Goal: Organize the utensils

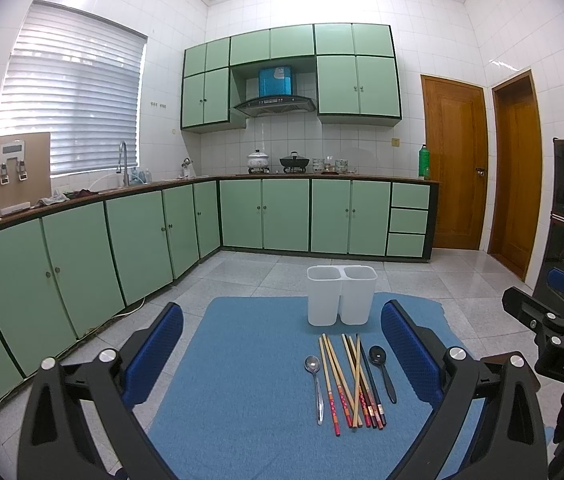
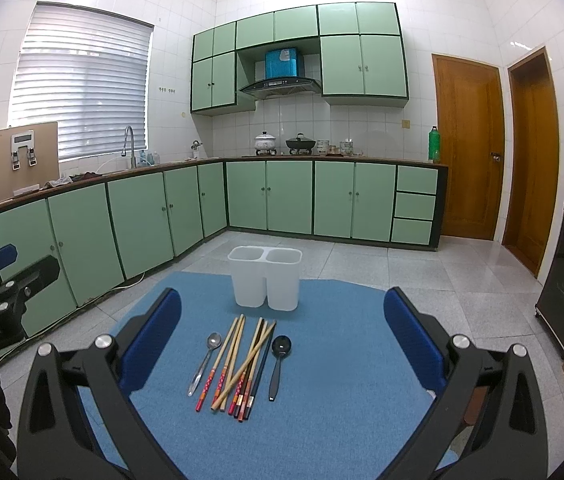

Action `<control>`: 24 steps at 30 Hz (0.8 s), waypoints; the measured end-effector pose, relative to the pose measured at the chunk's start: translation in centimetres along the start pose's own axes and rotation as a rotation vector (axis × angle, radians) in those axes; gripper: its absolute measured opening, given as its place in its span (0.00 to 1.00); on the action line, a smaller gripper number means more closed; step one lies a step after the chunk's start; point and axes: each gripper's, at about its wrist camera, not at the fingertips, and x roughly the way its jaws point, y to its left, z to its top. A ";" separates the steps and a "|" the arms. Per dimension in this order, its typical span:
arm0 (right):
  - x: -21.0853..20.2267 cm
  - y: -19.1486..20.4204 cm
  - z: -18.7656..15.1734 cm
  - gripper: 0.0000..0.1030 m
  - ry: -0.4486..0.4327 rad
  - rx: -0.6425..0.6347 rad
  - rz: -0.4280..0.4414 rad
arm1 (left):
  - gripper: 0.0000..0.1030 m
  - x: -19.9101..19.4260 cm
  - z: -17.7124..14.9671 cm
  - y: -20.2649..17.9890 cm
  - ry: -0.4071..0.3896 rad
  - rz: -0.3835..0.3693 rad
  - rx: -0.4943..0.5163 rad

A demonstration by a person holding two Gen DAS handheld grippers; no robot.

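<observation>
I hold both tools above a blue mat (image 1: pixel 241 360) spread on the tiled kitchen floor, and each is empty. My left gripper (image 1: pixel 282 356) has its blue-padded fingers (image 1: pixel 153 356) spread wide, with the mat showing between them. My right gripper (image 2: pixel 282 340) is spread just as wide, pinching nothing; its own pads (image 2: pixel 414 340) frame the utensils from the right wrist view.

I take the white two-compartment utensil holder (image 1: pixel 341 295) as my landmark. It stands upright at the far edge of the mat, and both its compartments look empty. On the near side of it, apart from it, lies the bundle of chopsticks (image 1: pixel 348 384), light wood with red and dark patterned ends, loosely fanned and crossing one another, thin tips pointing toward the holder. Just left of the bundle lies a metal spoon (image 1: pixel 314 384), bowl toward the holder. Just right of the bundle lies a black spoon (image 1: pixel 382 372), its bowl likewise toward the holder.

Well behind the holder runs a row of green cabinets (image 1: pixel 282 216) under a countertop, with pots (image 1: pixel 258 160) on the stove. To the right of these stands a wooden door (image 1: pixel 456 168).
</observation>
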 end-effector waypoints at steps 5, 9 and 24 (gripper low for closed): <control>-0.1 0.3 0.3 0.95 0.001 0.002 0.000 | 0.94 0.0 0.0 0.0 0.000 0.002 0.001; 0.8 0.5 -0.5 0.95 0.003 0.003 0.001 | 0.94 0.3 0.0 0.3 0.004 0.001 0.001; 1.4 -0.6 -0.8 0.95 0.014 0.010 -0.001 | 0.94 1.4 -0.8 0.4 0.018 0.005 0.000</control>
